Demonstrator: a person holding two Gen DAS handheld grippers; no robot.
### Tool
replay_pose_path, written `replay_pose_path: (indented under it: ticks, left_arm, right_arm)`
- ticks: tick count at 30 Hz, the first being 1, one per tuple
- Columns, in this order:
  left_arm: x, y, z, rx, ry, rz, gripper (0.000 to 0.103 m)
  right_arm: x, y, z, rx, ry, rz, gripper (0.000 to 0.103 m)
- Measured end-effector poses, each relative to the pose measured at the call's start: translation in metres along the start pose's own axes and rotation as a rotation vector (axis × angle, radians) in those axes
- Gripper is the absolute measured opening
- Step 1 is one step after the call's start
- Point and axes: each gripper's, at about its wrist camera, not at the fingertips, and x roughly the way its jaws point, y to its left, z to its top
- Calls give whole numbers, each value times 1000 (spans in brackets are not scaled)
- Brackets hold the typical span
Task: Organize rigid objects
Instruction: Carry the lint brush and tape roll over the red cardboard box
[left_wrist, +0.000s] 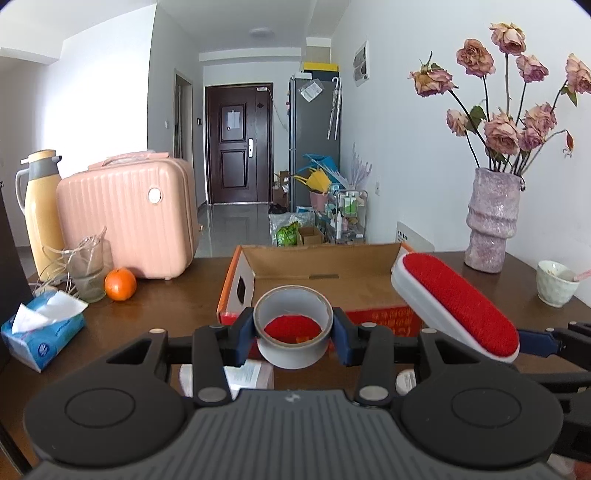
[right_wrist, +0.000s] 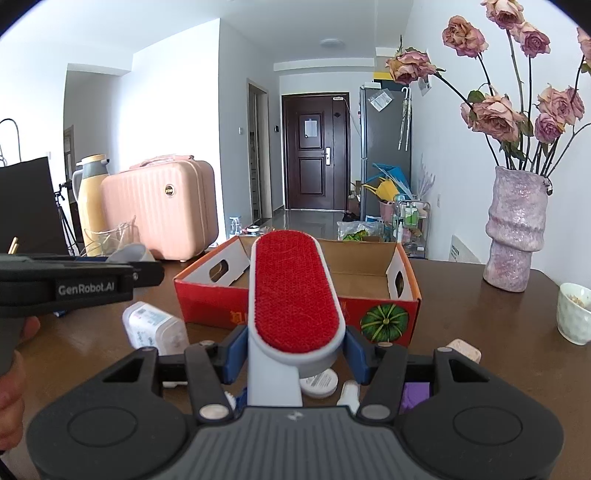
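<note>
**Left wrist view: tape roll gripped; right holds lint brush, both short of the box**

Left wrist camera: left gripper (left_wrist: 293, 332) is closed on a grey roll of tape (left_wrist: 292, 326), blue pads pressing on its 2 sides, hole facing up toward the camera. Roll hangs above the brown table (left_wrist: 166, 306), just in front of the near wall of the open cardboard box (left_wrist: 321, 273). Box looks empty as far as visible.

Right wrist camera: right gripper (right_wrist: 295, 354) clamps the grey body of a lint brush (right_wrist: 295, 291), red pad facing up, head pointing toward the box. Brush sits over the box's near red wall, tip reaching over the opening. Same brush shows at the right edge of the left view, tilted, beside the tape.

On the table under the right gripper: a clear plastic container (right_wrist: 153, 328), a small white round tub (right_wrist: 319, 384), a beige block (right_wrist: 463, 349), something purple (right_wrist: 415, 397).

Around the box: pink case (left_wrist: 129, 218), yellow thermos (left_wrist: 40, 206), glass jar (left_wrist: 88, 269), orange (left_wrist: 120, 284), tissue pack (left_wrist: 42, 332) on the left; vase of dried roses (left_wrist: 491, 221) and a white cup (left_wrist: 556, 282) on the right.
</note>
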Motion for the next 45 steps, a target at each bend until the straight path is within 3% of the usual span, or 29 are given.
replay_pose_path:
  ticks: [13,45]
  left_arm:
    - [52,-5,25,-49,5,4,44]
    - [145,-5,49,-66,78,62,44]
  right_arm:
    - [50,-10,31,3,0,0,55]
    - [137,-34,59,57,63,-37,55]
